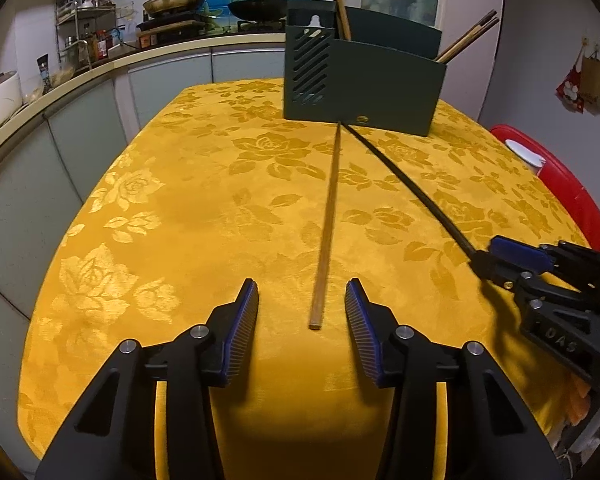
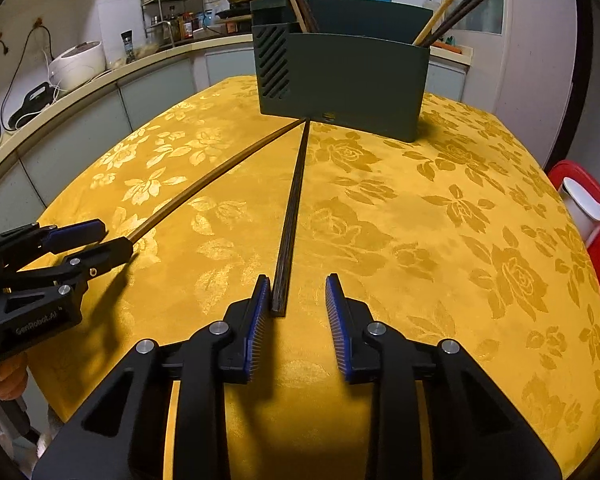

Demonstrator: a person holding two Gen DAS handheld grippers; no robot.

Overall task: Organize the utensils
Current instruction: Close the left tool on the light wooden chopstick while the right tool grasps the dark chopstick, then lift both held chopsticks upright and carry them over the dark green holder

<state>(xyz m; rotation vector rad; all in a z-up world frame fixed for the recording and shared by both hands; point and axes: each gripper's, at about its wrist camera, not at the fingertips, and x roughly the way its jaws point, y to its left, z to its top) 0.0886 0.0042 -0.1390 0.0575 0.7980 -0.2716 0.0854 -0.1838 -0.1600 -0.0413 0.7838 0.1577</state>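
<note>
Over the tablecloth (image 1: pixel 180 220), both grippers (image 1: pixel 302 300) (image 2: pixel 296 292) tilt downward, astride chopsticks.

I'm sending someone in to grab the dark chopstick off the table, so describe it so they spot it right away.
Start at the yellow floral tablecloth and find the dark green utensil holder standing on it. Two chopsticks lie flat in front of it, their far tips meeting at its base. The one you want is the near-black dark chopstick, between the right tongs; its neighbour, the light brown chopstick, is paler.

Two chopsticks (image 2: pixel 290 216) on cloth; one holder (image 2: pixel 340 80).
</note>
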